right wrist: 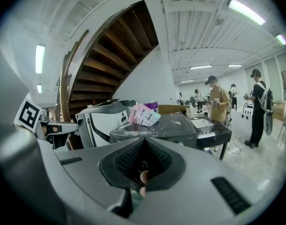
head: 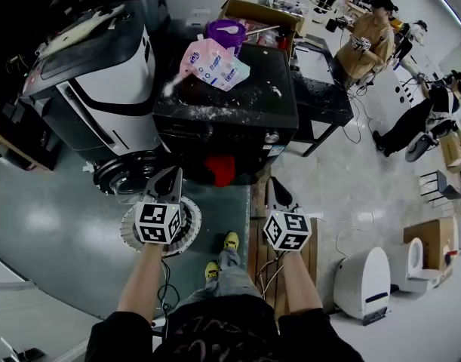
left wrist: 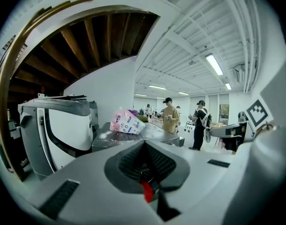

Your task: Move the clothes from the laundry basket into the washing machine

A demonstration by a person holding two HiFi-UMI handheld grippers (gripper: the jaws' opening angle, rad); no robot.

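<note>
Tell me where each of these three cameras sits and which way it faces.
Head view: on the person's head, steeply down on left gripper, right gripper, forearms, shoes.
Left gripper view: rides that gripper, looks forward along its shut jaws.
Right gripper view: same, along its own shut jaws.
Shared: all show the pink bag on the black machine.

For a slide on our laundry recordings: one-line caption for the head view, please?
View down on left gripper and right gripper, jaws shut, before a black machine topped with a pink pouch.
</note>
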